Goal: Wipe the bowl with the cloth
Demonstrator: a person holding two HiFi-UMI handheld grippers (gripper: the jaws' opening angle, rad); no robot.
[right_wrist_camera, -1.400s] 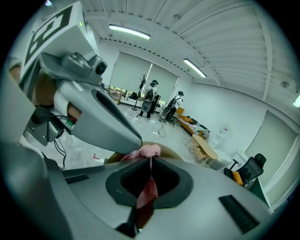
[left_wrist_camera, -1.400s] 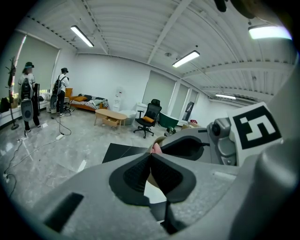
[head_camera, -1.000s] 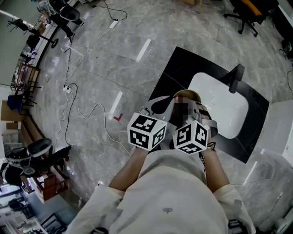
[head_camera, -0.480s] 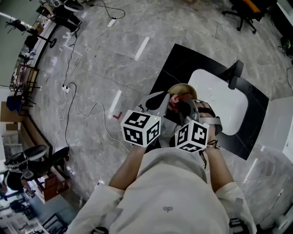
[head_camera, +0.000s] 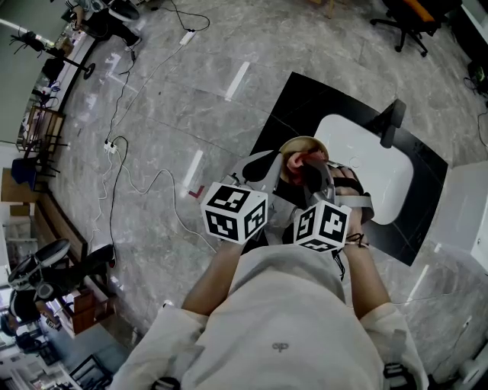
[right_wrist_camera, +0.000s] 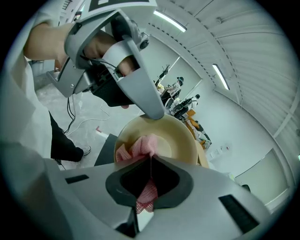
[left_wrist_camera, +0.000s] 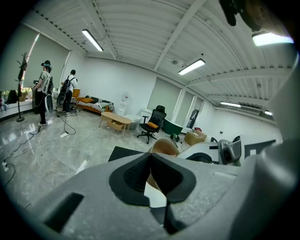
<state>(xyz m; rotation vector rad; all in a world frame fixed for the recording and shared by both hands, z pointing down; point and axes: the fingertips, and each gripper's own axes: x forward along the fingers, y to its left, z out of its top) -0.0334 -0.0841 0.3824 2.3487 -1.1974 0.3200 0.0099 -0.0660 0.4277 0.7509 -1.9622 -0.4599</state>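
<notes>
Where the right claw (right_wrist_camera: 151,157) clamps it, cloth (right_wrist_camera: 143,147) bunches — inside the bowl (right_wrist_camera: 179,134)

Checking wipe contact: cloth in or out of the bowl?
In. Right claw, shut on the pink cloth, holds it inside the bowl.

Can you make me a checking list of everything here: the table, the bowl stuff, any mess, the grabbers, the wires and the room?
Surface: black top with a white basin and a dark tap.
Job's things: tan bowl held by its rim; pink cloth bunched inside it.
Clutter: nothing seen.
Grippers: left gripper shut on the bowl's rim; right gripper shut on the cloth.
Cables: white power strip and its leads on the floor.
Surroundings: grey stone floor, office chair, people far off.
</notes>
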